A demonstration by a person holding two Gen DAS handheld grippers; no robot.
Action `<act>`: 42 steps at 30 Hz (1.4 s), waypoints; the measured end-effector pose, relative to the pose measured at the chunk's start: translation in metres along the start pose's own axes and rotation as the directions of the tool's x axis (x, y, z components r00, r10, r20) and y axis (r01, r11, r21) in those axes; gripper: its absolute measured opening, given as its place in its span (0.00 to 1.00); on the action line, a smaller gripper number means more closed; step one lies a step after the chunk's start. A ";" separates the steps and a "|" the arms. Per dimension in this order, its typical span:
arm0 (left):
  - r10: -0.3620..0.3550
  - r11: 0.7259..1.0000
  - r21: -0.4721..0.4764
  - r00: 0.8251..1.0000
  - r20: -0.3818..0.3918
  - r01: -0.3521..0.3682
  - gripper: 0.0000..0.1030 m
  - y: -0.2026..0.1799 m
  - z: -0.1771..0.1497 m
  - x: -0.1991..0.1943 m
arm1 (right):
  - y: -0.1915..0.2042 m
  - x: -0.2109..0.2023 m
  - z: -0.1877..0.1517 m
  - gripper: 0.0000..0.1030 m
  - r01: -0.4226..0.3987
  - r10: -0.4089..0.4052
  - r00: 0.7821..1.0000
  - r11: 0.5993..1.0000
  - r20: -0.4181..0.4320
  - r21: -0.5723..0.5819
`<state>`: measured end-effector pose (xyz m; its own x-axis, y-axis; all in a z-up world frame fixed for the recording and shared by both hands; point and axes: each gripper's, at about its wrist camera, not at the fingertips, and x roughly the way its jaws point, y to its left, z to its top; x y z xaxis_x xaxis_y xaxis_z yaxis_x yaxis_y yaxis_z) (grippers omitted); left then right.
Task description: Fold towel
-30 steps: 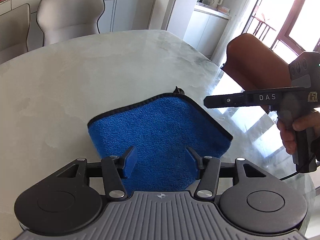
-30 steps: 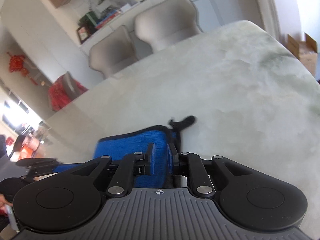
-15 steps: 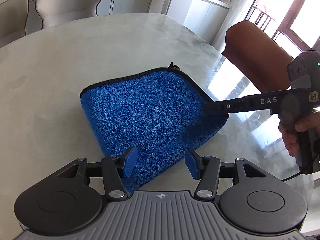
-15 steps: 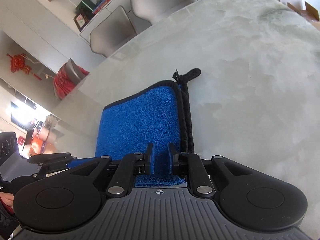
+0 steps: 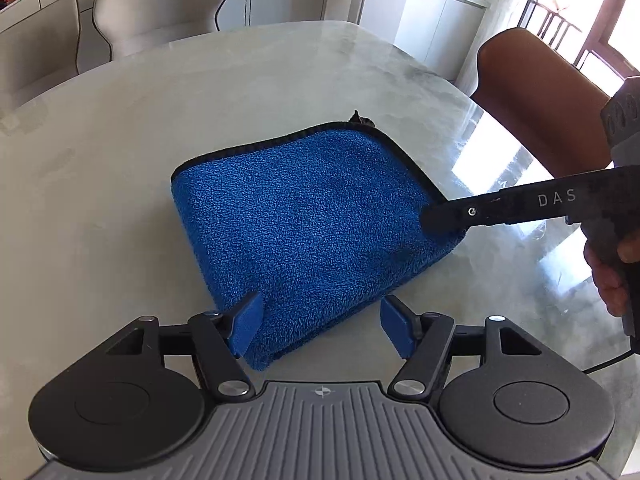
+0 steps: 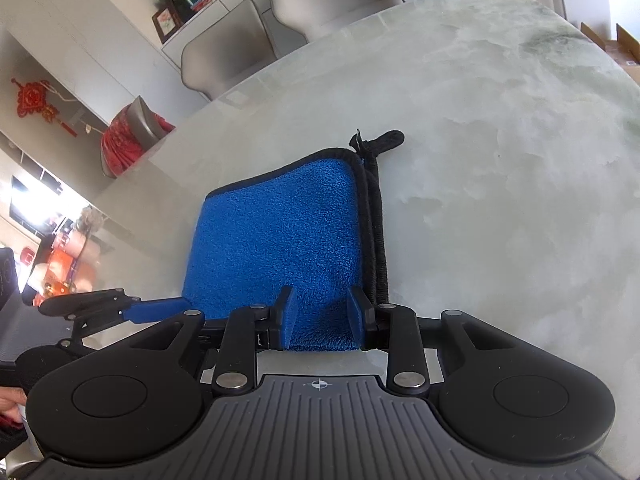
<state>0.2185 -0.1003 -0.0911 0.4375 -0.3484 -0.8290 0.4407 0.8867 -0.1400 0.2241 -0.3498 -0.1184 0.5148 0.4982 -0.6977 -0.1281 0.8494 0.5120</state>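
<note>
Both tongs (image 5: 320, 326) (image 6: 322, 316) parted; towel's (image 5: 308, 216) stacked hems right-view only.

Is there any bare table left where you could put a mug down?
Plenty. The marble table is bare from the folded blue towel to the beige chairs, and right of its black-trimmed edge. It's crowded where left gripper and right gripper meet the towel.

fluffy blue terry cloth towel (image 5: 316, 216) on glossy, smooth marble-look table (image 5: 120, 152).

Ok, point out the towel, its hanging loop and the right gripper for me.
towel (image 5: 312, 216), left wrist view, middle of the blue top face.
loop (image 6: 386, 139), right wrist view, black strap at the far corner.
right gripper (image 6: 322, 314), right wrist view, midway between its fingertips.
</note>
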 end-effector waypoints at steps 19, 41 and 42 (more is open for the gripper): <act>0.145 0.986 -0.085 0.989 0.011 -0.144 0.81 -0.018 -0.025 -0.057 | 0.062 -0.057 -0.041 0.99 0.254 -0.251 0.967 0.958 0.038 -0.136; 0.227 0.957 -0.199 0.972 0.055 -0.212 0.98 -0.020 -0.087 -0.108 | 0.119 -0.086 -0.094 0.99 0.419 -0.398 0.908 0.876 0.132 -0.241; 0.245 0.954 -0.192 0.968 0.061 -0.229 0.98 -0.023 -0.089 -0.109 | 0.121 -0.088 -0.096 0.99 0.426 -0.402 0.905 0.871 0.141 -0.246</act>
<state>0.0908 -0.0561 -0.0452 0.5789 -0.1389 -0.8035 0.1703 0.9843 -0.0474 0.0822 -0.2739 -0.0431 0.6368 0.0844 -0.7664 -0.1006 0.9946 0.0260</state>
